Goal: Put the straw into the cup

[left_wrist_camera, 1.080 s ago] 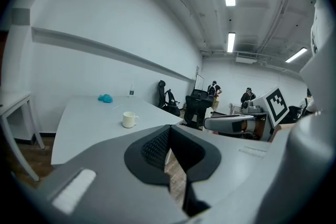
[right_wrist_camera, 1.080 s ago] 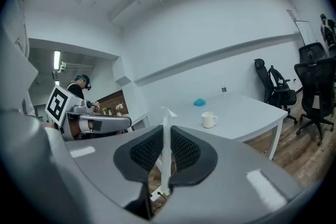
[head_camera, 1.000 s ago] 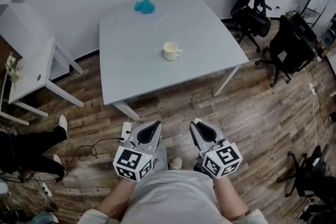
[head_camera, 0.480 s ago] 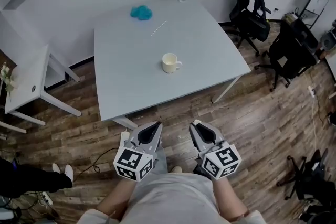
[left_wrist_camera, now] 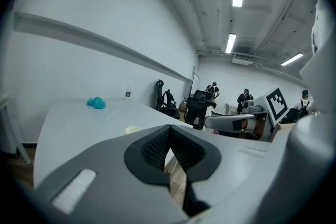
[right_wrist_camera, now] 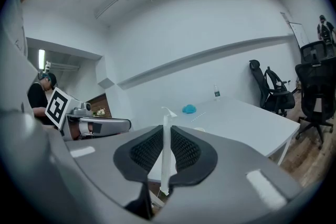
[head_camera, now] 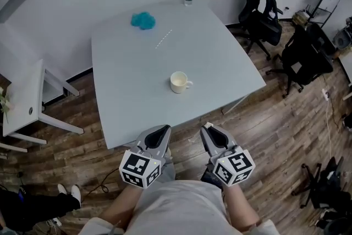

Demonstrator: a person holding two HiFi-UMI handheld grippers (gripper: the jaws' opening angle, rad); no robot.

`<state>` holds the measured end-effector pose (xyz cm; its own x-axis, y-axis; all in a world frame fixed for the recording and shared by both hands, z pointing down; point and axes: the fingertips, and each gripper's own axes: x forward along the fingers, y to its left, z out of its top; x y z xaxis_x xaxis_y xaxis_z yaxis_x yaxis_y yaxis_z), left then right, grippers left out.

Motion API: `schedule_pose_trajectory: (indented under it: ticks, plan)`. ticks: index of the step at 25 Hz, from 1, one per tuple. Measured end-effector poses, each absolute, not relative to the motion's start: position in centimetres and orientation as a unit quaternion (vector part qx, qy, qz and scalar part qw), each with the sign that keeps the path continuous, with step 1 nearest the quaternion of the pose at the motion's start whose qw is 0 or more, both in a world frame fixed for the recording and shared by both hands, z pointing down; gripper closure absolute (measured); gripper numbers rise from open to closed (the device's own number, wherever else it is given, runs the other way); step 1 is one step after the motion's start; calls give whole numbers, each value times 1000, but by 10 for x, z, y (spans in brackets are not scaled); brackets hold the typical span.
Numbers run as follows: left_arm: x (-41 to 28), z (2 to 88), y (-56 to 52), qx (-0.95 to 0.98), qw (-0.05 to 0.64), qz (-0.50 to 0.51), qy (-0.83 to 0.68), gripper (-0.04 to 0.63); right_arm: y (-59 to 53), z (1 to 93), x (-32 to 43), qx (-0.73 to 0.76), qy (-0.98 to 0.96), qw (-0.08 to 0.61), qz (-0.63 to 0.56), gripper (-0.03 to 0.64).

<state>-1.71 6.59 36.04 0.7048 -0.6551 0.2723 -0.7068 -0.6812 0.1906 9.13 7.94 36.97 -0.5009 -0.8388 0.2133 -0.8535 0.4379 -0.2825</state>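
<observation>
Right hand-held gripper [head_camera: 208,128] is clamped on the straw [right_wrist_camera: 165,157] — upright between the pads, bent tip on top. I judge I hold it so because the long end can then go straight down into the cup [head_camera: 179,82]. My left hand-held gripper [head_camera: 164,129] has its jaws together on nothing, probably kept level alongside to steady the cup if needed. Both hang over the floor just short of the worktop's [head_camera: 121,96] near edge, with the cup at 12 o'clock from them, well apart, its handle toward 3 o'clock.

The head view gives that layout, but barely a white speck of the straw. Only the right gripper view shows the pinch — and the left gripper view shows its pads meeting, the cup's rim peeping above them.
</observation>
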Motion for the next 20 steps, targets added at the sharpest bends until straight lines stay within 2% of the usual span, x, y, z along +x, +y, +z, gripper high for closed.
schedule_pose_trajectory:
  ticks: [20]
  plan:
    - [-48, 366, -65, 933, 153, 113, -305, 577, -52, 360, 56, 540, -823, 11, 174, 568]
